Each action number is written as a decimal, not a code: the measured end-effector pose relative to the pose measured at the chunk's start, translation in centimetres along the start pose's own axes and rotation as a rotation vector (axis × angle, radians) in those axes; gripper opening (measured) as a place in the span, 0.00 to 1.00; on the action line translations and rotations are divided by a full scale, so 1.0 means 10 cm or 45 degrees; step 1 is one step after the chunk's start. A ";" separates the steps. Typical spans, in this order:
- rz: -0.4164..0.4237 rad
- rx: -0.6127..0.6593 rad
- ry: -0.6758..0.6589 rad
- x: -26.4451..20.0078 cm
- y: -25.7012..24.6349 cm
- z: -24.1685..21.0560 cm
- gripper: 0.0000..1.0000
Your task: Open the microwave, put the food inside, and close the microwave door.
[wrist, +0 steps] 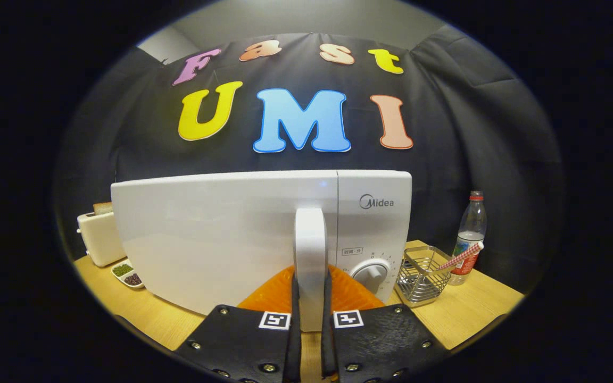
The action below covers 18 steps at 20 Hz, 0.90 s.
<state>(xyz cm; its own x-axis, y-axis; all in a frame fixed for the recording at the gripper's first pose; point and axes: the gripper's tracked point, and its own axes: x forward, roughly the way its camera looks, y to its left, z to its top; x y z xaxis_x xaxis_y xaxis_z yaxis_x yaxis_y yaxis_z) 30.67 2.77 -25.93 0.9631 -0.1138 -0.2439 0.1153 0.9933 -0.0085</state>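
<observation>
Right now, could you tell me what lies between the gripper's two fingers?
In the gripper view, the microwave's upright door handle stands between the gripper's fingers, which close on it.

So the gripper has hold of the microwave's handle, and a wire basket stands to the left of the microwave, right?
Not quite. In the gripper view the gripper is shut on the handle, but the wire basket stands right of the microwave, beside the water bottle.

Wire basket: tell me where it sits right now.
In the gripper view, the wire basket stands on the wooden table to the right of the microwave, beside its dial, with the water bottle just behind it on the right.
</observation>
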 end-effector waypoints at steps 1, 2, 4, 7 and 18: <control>0.002 0.010 0.014 -0.01 -0.01 -0.02 0.15; 0.005 0.037 0.021 -0.03 -0.01 -0.01 0.15; 0.018 0.047 0.029 -0.06 0.00 -0.01 0.15; 0.028 -0.007 0.011 -0.28 0.05 -0.04 0.15; 0.250 -0.063 -0.036 -1.66 0.67 -0.14 0.14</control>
<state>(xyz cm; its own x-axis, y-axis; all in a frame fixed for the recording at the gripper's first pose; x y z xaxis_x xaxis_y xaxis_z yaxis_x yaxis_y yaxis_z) 15.12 11.39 -23.29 0.9724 0.0825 -0.2182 -0.0870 0.9961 -0.0109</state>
